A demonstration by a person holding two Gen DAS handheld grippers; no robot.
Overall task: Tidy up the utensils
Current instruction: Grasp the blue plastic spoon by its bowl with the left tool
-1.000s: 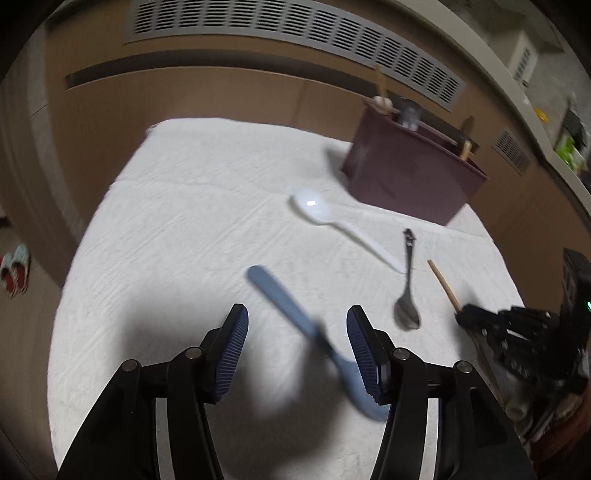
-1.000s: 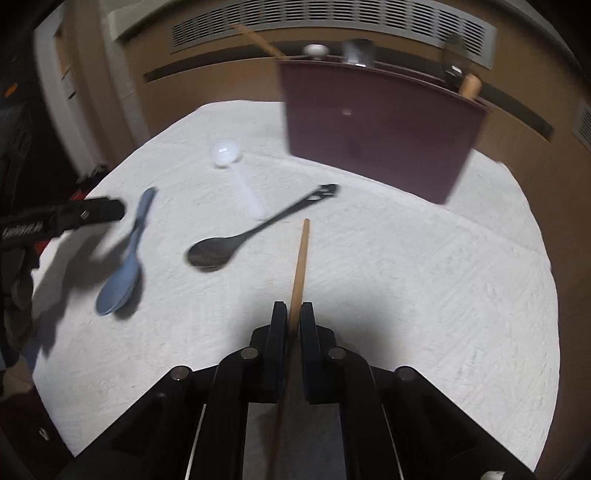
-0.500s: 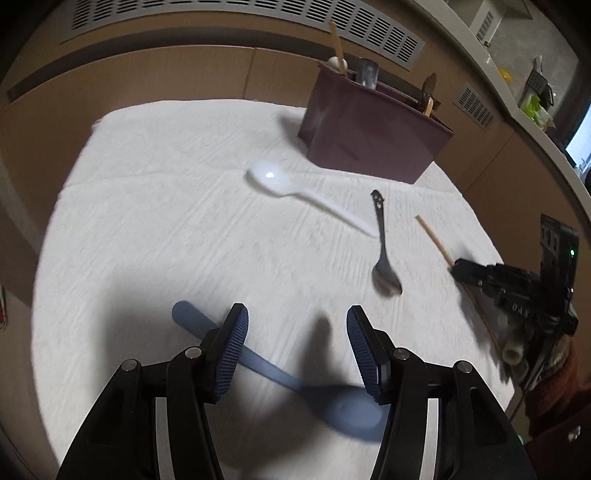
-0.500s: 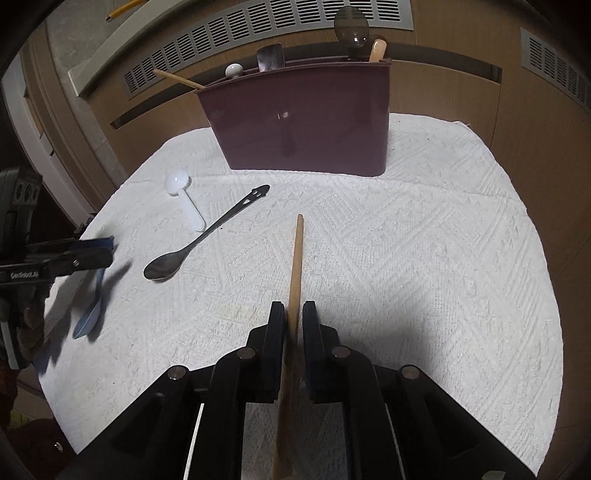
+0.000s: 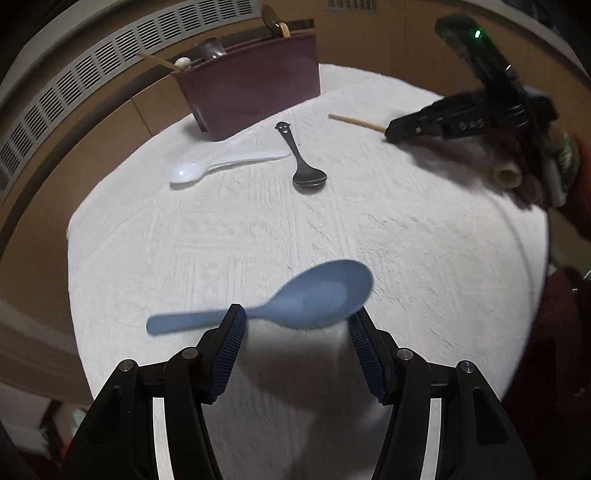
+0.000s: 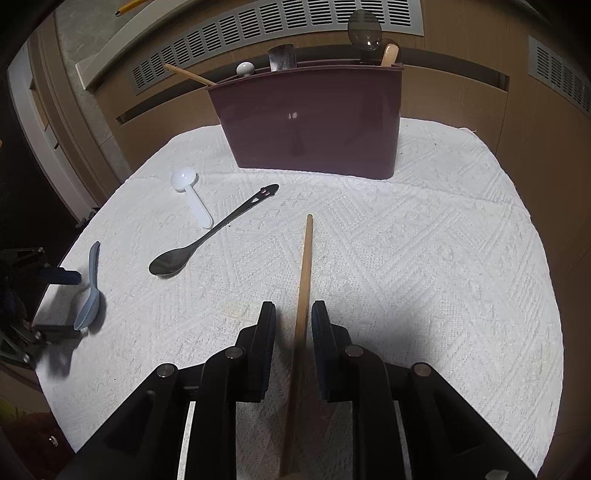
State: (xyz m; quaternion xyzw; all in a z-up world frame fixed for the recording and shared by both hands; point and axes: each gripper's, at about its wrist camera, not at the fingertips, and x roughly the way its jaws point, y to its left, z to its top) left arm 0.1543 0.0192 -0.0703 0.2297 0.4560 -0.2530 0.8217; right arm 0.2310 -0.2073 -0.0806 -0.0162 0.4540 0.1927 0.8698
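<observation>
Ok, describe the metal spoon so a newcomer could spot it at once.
Start at the maroon utensil holder at the back of the white cloth. In front lies the dark metal spoon, beside a white plastic spoon. It alone is shiny, with a cut-out handle end.

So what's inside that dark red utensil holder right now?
Sticking out of the utensil holder: a wooden stick, a white knob, a metal handle, a dark spoon and a wooden handle. The opaque wall hides their lower parts.

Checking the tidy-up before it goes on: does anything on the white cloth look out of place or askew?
Four utensils lie loose outside the maroon plastic utensil holder: a white plastic spoon, a dark metal spoon, a light blue plastic spoon and a wooden stick. Inside the holder, one thin wooden utensil leans sharply sideways. Nothing looks spilled or broken.
</observation>
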